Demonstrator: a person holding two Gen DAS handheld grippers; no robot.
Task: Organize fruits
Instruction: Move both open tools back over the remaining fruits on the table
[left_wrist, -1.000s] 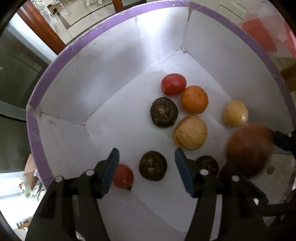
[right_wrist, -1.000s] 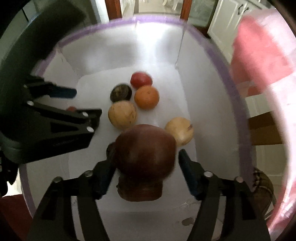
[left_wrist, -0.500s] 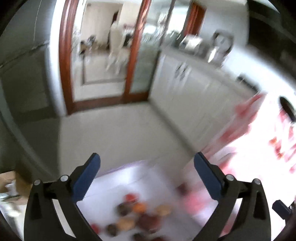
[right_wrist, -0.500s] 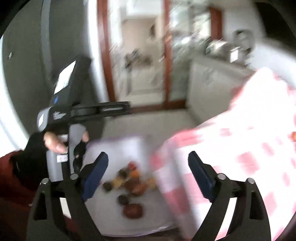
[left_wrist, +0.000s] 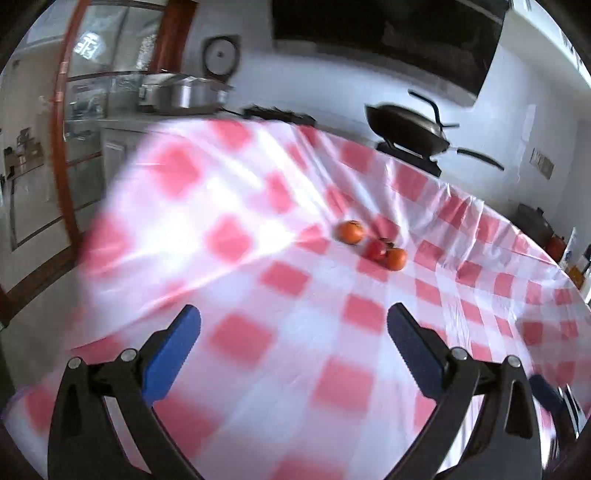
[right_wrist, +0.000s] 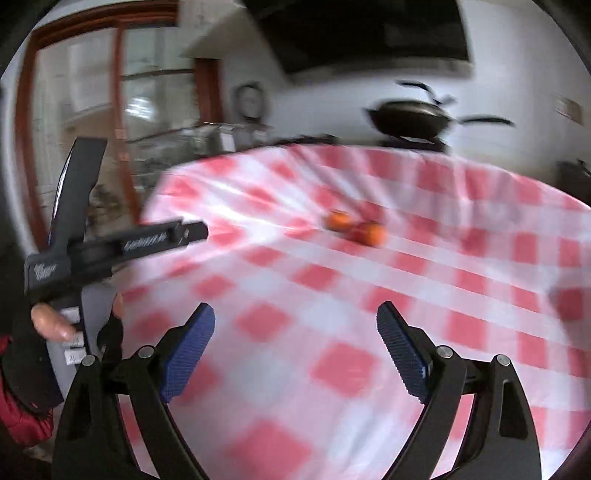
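Left gripper (left_wrist: 293, 325), black frame with blue ribbed pads: jaws spread wide, nothing between them, touching nothing. Right gripper (right_wrist: 295, 321), same build: jaws likewise wide apart and empty, hanging above the red-and-white checked plastic tablecloth (right_wrist: 332, 295).

In the right wrist view the left gripper's black body shows at the left edge, held by a hand (right_wrist: 55, 325) in a dark fingerless glove with a red sleeve; its fingertips are out of frame there.

Both views are motion-blurred; the near cloth squares smear, and the right view is the softer. The table's near edge is cut off.

Fruit: three small round pieces in a loose cluster on the cloth, well ahead of both grippers, slightly right of centre. Left view: an orange fruit (left_wrist: 350, 232), a red tomato-like fruit (left_wrist: 376, 249) and a second orange fruit (left_wrist: 396, 258) touching it. Right view: the same cluster, hard to separate.

Behind the table: a dark wok (left_wrist: 406, 129) on a stand.
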